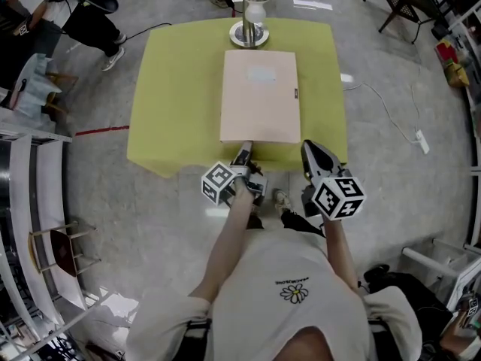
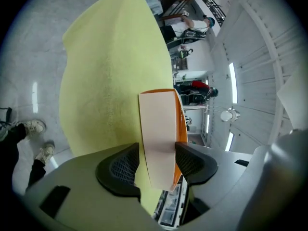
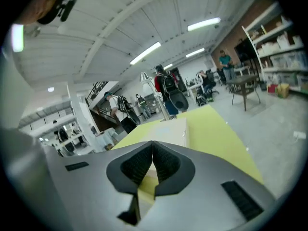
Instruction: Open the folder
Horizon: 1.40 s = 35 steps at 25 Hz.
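A beige folder [image 1: 260, 96] lies closed on the yellow-green table [image 1: 173, 89]. My left gripper [image 1: 244, 156] is at the folder's near edge, left of its middle. In the left gripper view the folder [image 2: 156, 129] runs in between the wide jaws of that gripper [image 2: 157, 160], with an orange layer showing along one side. I cannot see the pads pressing on it. My right gripper [image 1: 308, 147] is shut and empty, just off the folder's near right corner at the table's front edge. In the right gripper view its closed jaws [image 3: 152, 148] point over the folder [image 3: 168, 131].
A silver desk lamp [image 1: 254, 13] stands at the table's far edge, just beyond the folder. A power strip and cable [image 1: 421, 138] lie on the floor to the right. People and chairs are at the far left and back of the room.
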Motion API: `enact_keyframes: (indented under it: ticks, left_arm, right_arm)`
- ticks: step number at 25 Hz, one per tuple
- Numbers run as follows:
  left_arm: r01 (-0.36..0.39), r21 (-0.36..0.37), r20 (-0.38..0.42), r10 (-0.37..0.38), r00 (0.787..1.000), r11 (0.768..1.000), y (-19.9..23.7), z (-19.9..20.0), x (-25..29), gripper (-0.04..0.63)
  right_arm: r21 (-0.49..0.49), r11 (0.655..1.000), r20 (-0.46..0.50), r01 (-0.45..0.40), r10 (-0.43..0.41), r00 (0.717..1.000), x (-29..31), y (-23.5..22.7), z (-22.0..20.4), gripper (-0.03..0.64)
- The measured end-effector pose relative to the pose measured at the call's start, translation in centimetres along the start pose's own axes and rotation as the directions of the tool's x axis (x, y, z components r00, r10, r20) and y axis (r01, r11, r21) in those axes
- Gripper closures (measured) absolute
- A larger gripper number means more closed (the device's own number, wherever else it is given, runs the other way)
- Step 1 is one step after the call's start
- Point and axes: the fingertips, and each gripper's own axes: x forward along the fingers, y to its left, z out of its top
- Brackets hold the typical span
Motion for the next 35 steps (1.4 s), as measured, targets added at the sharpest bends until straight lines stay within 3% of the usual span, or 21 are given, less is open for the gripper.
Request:
enact_keyframes:
  ticks: [2,4,7,10,13,15,18,19,26,32,35]
  left_arm:
    - [-0.013,0.051,-0.006,0.014,1.0,0.999,0.0,0.1,0.1,0.35]
    - [-0.02,0.083,-0.015,0.022,1.0,0.996,0.0,0.2,0.1,0.35]
    - [-0.021,0.088,-0.02,0.023,1.0,0.996,0.0,0.2,0.1,0.351]
    - [-0.021,0.09,-0.015,0.022,1.0,0.996,0.0,0.2,0.1,0.353]
    - [-0.028,0.104,-0.006,0.029,1.0,0.994,0.1,0.3,0.1,0.354]
    - [-0.038,0.132,0.003,0.038,0.999,0.99,0.1,0.3,0.2,0.354]
    - [-0.048,0.148,0.004,0.048,0.999,0.988,0.3,0.3,0.2,0.353]
    - [-0.049,0.147,0.002,0.05,0.999,0.988,0.3,0.3,0.1,0.353]
    - [-0.057,0.143,-0.012,0.06,0.998,0.988,0.1,0.3,-0.1,0.351]
    - [-0.06,0.15,-0.016,0.063,0.998,0.987,0.1,0.3,-0.1,0.351]
    - [-0.062,0.153,-0.015,0.065,0.998,0.986,0.1,0.4,-0.2,0.351]
  right_arm:
    - [0.123,0.991,-0.035,-0.048,0.053,0.998,0.7,0.0,-1.3,0.603]
    - [0.185,0.98,-0.061,-0.077,0.09,0.994,1.1,0.2,-2.3,0.601]
    - [0.27,0.958,-0.107,-0.099,0.132,0.985,1.7,0.2,-4.0,0.538]
    - [0.429,0.896,-0.131,-0.112,0.184,0.974,2.3,0.0,-5.6,0.506]
    - [0.517,0.851,-0.161,-0.093,0.204,0.966,2.9,-0.4,-6.9,0.497]
    - [0.603,0.795,-0.174,-0.064,0.209,0.962,3.5,-1.2,-8.0,0.497]
    - [0.753,0.657,-0.145,-0.025,0.203,0.968,4.4,-2.8,-9.4,0.497]
    - [0.779,0.627,-0.136,-0.02,0.2,0.97,4.6,-3.1,-9.8,0.497]
    - [0.861,0.508,-0.077,-0.01,0.149,0.986,6.0,-4.5,-9.5,0.503]
    - [0.884,0.466,-0.092,0.038,0.093,0.991,5.9,-5.4,-10.2,0.548]
    - [0.913,0.405,-0.084,0.041,0.087,0.993,5.8,-5.5,-10.5,0.569]
